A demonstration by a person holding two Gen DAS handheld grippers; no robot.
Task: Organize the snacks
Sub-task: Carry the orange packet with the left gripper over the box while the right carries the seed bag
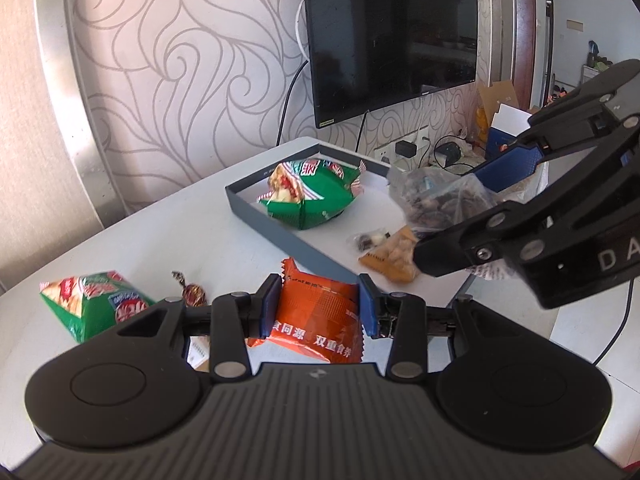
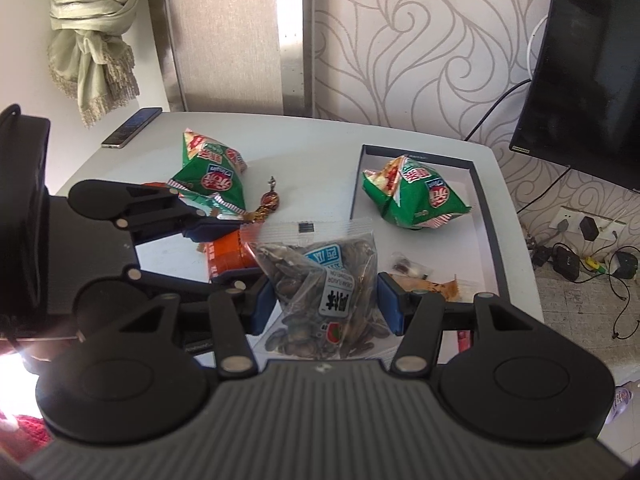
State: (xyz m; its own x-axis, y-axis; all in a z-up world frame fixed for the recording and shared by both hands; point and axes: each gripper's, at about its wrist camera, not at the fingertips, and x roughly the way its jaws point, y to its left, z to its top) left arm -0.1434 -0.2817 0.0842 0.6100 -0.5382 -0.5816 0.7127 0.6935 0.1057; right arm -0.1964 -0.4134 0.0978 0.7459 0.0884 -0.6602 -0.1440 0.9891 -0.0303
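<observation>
My left gripper is shut on an orange snack packet, held above the white table. My right gripper is shut on a clear bag of sunflower seeds, also lifted; from the left wrist this seed bag hangs over the grey tray. Inside the tray lie a green chip bag, a small clear packet and a tan snack packet. A second green chip bag and a wrapped candy lie on the table, left of the tray.
A phone lies at the table's far left corner. A black monitor hangs on the patterned wall behind the tray. Cables and chargers litter the floor right of the table. A knotted curtain hangs at the back left.
</observation>
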